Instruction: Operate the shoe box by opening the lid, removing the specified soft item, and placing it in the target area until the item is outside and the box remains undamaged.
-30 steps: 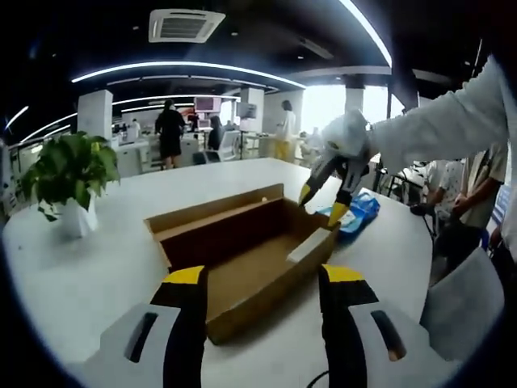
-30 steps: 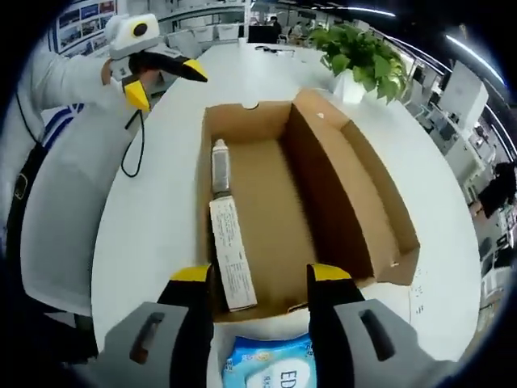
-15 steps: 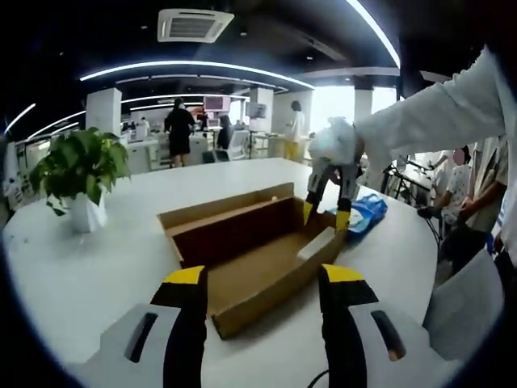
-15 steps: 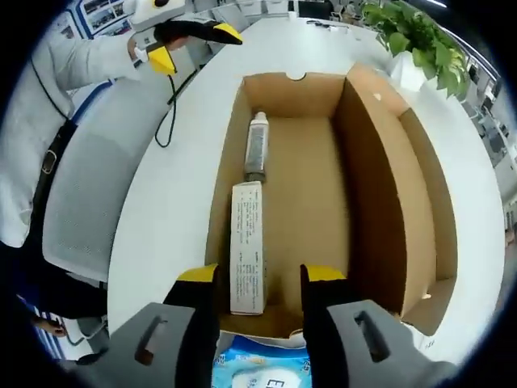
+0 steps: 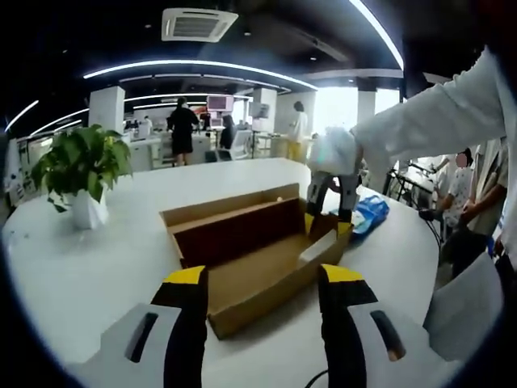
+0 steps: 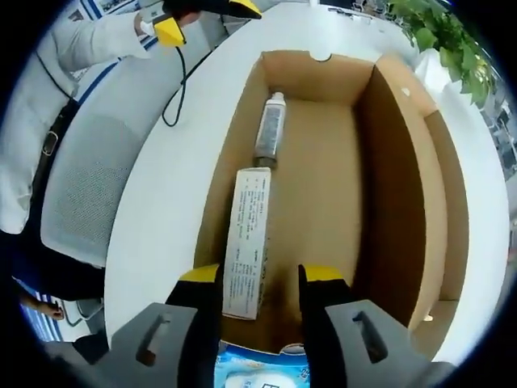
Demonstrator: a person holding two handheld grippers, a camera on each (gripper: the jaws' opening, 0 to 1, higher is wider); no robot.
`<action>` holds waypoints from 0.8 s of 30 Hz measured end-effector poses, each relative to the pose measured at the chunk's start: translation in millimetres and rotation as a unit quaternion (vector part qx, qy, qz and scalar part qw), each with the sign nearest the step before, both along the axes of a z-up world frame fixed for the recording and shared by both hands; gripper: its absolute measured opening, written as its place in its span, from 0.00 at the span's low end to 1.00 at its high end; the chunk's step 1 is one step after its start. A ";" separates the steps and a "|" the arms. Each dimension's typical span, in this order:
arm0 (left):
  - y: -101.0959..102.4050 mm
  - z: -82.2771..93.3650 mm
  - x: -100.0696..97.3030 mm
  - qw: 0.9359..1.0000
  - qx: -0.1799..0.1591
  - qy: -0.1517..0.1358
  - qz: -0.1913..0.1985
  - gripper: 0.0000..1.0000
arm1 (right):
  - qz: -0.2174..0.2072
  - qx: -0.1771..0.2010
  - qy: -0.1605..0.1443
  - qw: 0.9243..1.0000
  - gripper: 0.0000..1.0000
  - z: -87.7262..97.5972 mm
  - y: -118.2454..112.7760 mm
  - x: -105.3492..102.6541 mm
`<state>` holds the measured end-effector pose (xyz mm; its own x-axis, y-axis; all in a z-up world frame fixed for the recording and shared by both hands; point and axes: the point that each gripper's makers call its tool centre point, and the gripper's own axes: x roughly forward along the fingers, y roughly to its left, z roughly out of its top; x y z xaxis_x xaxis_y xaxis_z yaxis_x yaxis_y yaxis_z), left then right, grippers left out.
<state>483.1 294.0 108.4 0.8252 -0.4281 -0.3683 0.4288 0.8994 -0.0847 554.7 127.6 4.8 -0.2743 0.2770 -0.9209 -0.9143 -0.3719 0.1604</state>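
Parted and empty, the right gripper (image 6: 252, 279) has dropped closer over the open brown cardboard shoe box (image 6: 396, 170), the blue soft wipes pack (image 6: 254, 373) already outside, while the left gripper (image 5: 262, 279) hangs parted.

We see that the right hand-held gripper (image 5: 329, 223) has come down from above the far corner of the shoe box (image 5: 250, 257) until its yellow tips dip inside, at right of centre in the left gripper view. Its jaws, spread before, now stand closer together over the long white carton (image 6: 246, 242).
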 end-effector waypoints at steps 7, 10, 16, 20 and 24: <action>-3.3 -3.2 -0.4 1.000 -0.001 0.003 -0.002 0.55 | 0.005 0.022 -0.016 1.000 0.29 -4.2 9.2 -4.3; -4.5 -3.9 -0.6 1.000 -0.001 0.004 -0.003 0.55 | 0.008 0.029 -0.023 0.999 0.25 -4.4 12.9 -6.5; -6.8 -3.5 -0.3 1.000 -0.001 0.004 -0.005 0.55 | 0.019 0.039 -0.043 0.998 0.17 -5.6 18.1 -4.0; -8.6 -3.6 -0.4 1.000 0.000 0.005 -0.008 0.55 | -0.018 0.035 -0.053 0.998 0.17 -6.2 21.2 2.5; -9.8 -3.0 -0.8 1.000 0.000 0.004 -0.009 0.55 | -0.064 0.030 -0.061 0.996 0.17 -6.6 24.6 11.6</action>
